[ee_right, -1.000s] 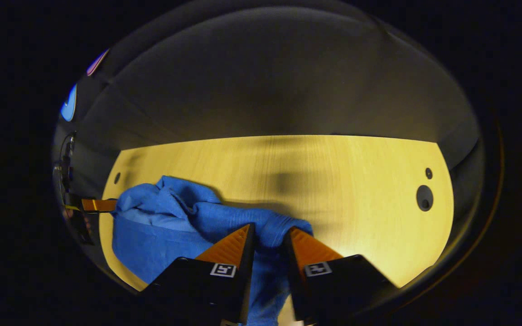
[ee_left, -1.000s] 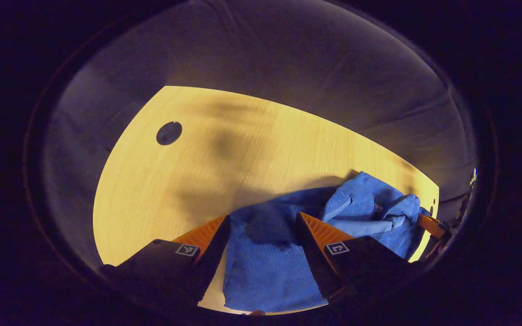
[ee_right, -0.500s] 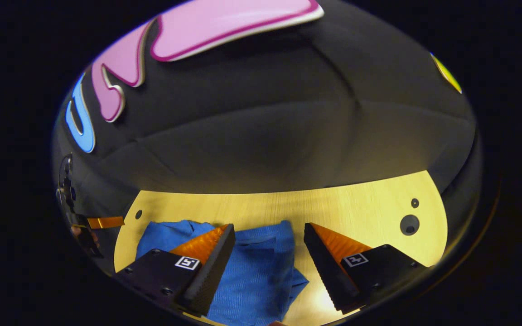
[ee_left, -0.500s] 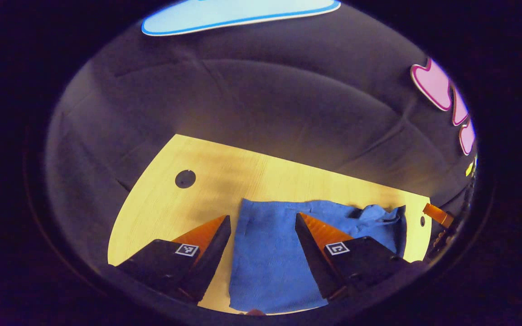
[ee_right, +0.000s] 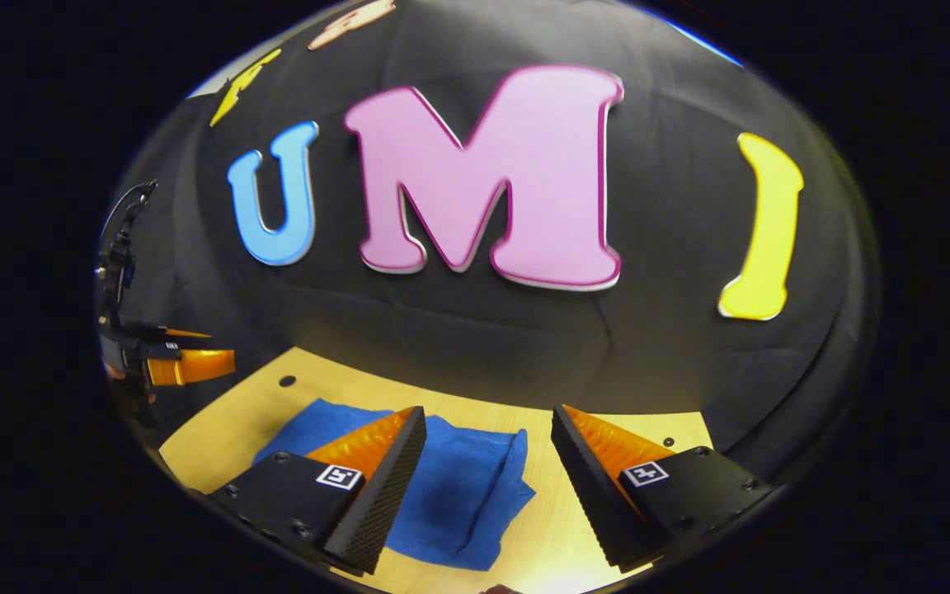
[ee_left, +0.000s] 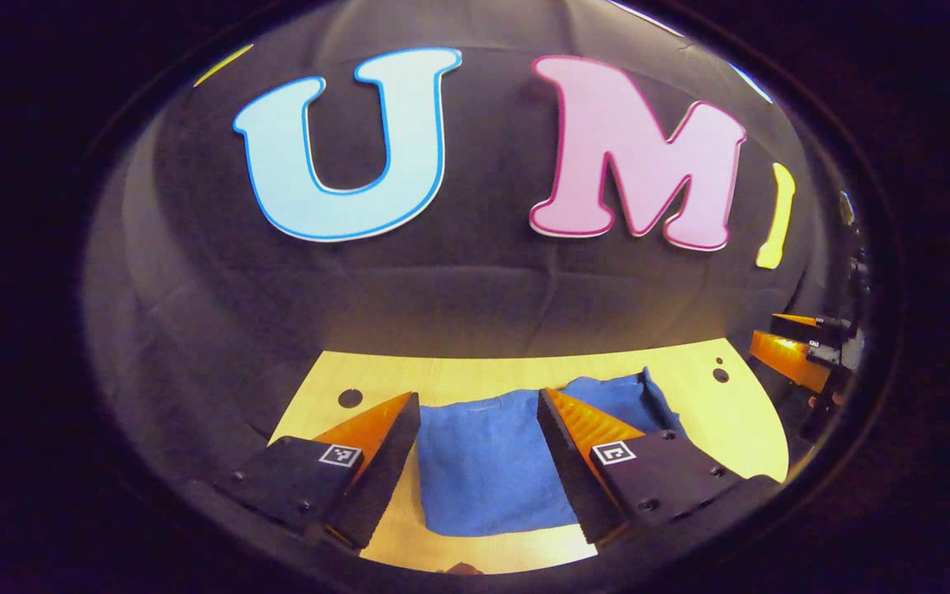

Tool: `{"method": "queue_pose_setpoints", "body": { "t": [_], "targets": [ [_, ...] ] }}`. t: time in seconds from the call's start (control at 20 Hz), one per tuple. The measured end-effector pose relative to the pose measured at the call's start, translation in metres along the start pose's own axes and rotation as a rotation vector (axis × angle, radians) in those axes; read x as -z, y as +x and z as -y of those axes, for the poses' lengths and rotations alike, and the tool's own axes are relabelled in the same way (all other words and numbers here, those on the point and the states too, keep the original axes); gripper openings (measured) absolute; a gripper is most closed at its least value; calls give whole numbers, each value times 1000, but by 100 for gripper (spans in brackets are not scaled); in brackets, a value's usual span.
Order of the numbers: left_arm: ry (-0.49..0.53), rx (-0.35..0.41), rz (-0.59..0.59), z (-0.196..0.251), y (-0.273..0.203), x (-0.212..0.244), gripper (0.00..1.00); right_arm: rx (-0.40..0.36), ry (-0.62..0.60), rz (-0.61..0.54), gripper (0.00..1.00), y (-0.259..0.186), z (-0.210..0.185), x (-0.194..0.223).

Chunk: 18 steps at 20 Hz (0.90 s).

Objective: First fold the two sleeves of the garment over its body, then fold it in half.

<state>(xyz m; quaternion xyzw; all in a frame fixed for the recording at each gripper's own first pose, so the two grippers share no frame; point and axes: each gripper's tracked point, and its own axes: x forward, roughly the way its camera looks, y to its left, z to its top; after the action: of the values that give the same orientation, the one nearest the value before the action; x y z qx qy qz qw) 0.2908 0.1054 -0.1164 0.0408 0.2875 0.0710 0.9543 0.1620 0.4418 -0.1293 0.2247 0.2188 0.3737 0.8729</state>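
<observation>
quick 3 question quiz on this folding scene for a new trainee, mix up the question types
1. True or false: the left gripper is shut on the blue garment.
2. Multiple choice: the blue garment lies (a) bunched in a heap, (b) as a flat folded bundle on the wooden table, (c) hanging off the table's edge.
3. Short answer: in the right gripper view, are the fingers of the right gripper touching the garment?

Key:
1. False. Its fingers stand apart and hold nothing.
2. b.
3. No. They are open and appear raised above it; the other gripper is off to the side, too.
</observation>
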Motion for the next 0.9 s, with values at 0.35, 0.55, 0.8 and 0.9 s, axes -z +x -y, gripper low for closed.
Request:
{"method": "queue_pose_setpoints", "body": {
  "t": [0.35,0.55,0.8,0.9],
  "targets": [
    [-36,5,237,32,-181,35,83,101,-11,267,96,-201,-56,-43],
    [-57,-3,357,27,-265,63,80,124,12,325,96,-293,-86,-33],
    [-77,-35,414,11,-345,99,83,80,1,295,97,-364,-133,5],
    [-34,-78,463,8,-368,105,82,68,0,294,98,-378,-144,8]
  ]
}}
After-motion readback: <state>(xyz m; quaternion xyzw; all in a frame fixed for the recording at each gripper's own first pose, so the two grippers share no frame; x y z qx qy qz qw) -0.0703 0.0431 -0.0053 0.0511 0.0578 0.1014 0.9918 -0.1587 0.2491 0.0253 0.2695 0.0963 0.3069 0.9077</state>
